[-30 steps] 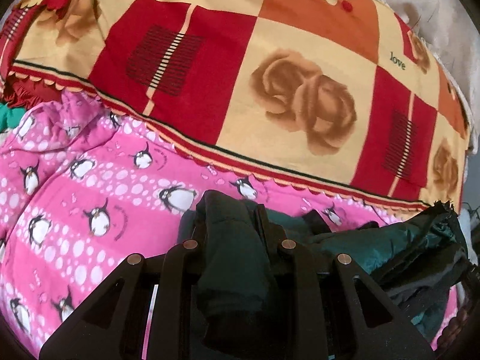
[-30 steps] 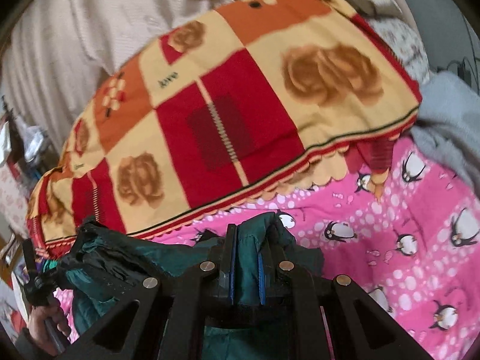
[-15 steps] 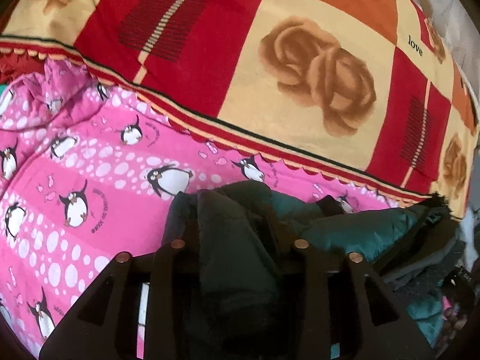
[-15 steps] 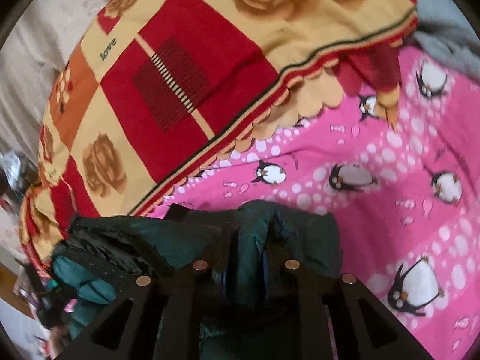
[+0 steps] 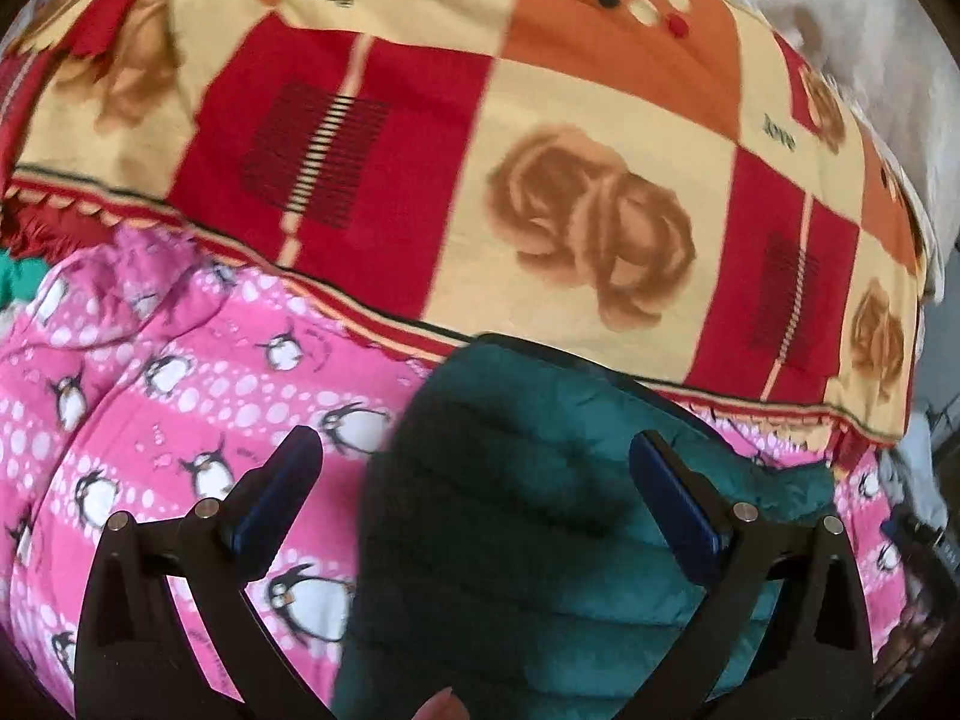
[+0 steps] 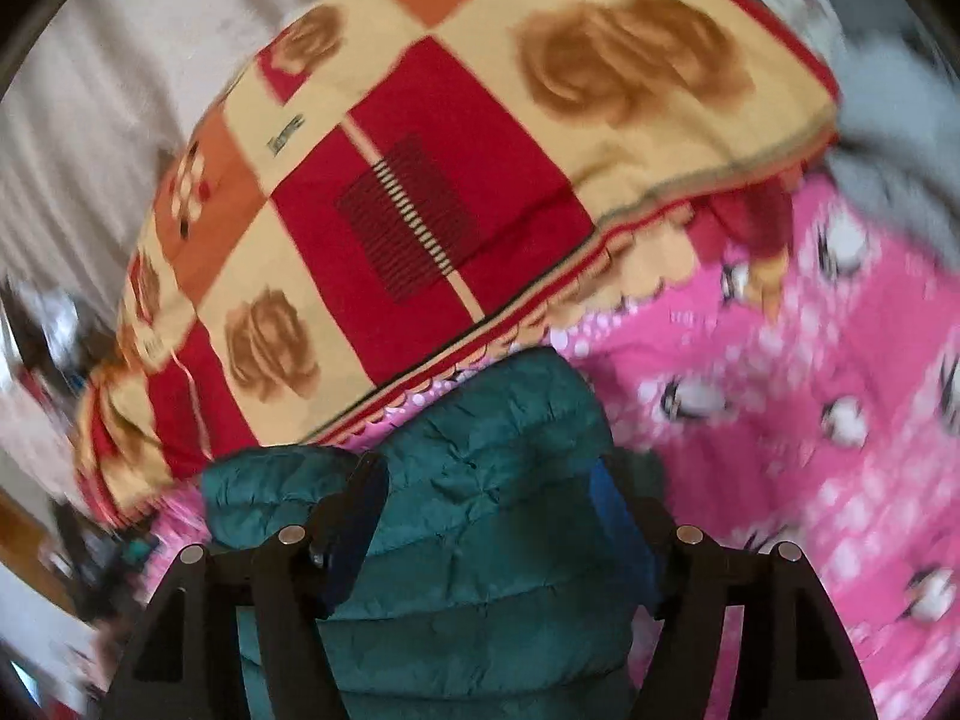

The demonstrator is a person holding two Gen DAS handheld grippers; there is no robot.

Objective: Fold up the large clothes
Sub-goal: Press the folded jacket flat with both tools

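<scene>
Both tongs, left (image 5: 474, 477) and right (image 6: 489, 510), are opening astride the green jacket (image 5: 528, 516); pads appear clear. Its length runs away toward the blanket (image 5: 540, 150).

The dark green quilted puffer jacket (image 5: 540, 516) runs off the bottom edge in both wrist views, so its lower part is unseen. It covers part of the pink penguin-print bedspread (image 6: 780, 408). The clutter at the right-wrist view's left edge (image 6: 66, 540) is too blurred to identify. A skin-coloured tip (image 5: 441, 708) is cut off below.
</scene>
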